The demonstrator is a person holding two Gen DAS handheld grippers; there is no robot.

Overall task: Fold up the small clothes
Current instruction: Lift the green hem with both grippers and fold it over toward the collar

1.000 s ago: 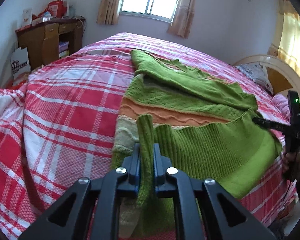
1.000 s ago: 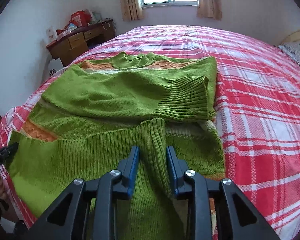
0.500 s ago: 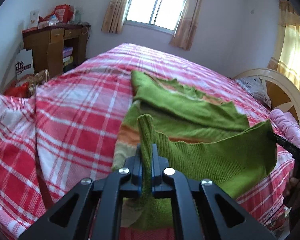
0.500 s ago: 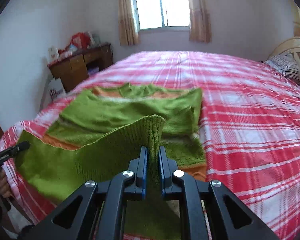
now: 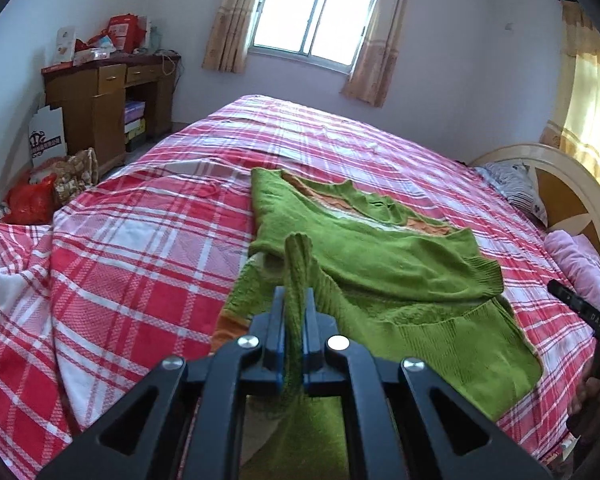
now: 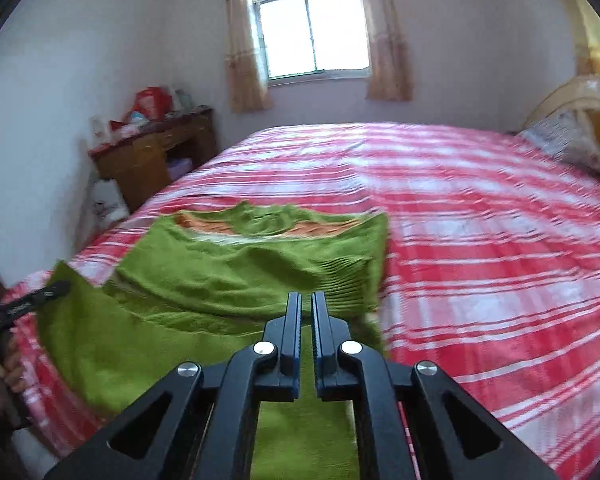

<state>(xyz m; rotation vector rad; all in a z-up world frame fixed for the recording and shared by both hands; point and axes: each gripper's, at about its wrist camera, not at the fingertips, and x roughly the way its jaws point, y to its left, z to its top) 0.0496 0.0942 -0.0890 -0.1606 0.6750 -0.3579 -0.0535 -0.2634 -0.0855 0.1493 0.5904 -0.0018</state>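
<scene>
A green knit sweater [image 5: 380,264] with orange and cream bands lies on the red plaid bed, sleeves folded across its body. My left gripper [image 5: 295,300] is shut on one corner of its ribbed hem, which sticks up between the fingers. In the right wrist view my right gripper [image 6: 307,308] is nearly closed over the sweater [image 6: 240,276], with a thin gap between the fingers; the hem runs under them, and the view is blurred. The hem hangs lifted between both grippers. The right gripper also shows at the right edge of the left wrist view [image 5: 580,308].
The red plaid bedspread [image 5: 140,264] covers a large bed. A wooden desk [image 5: 100,100] with clutter stands at the far left by the wall. A round headboard [image 5: 560,184] and pillows [image 5: 576,260] are on the right. A window is at the back.
Both grippers have closed on the hem corners and lifted it up and forward over the sweater. The right gripper's fingers were apart one second ago.
</scene>
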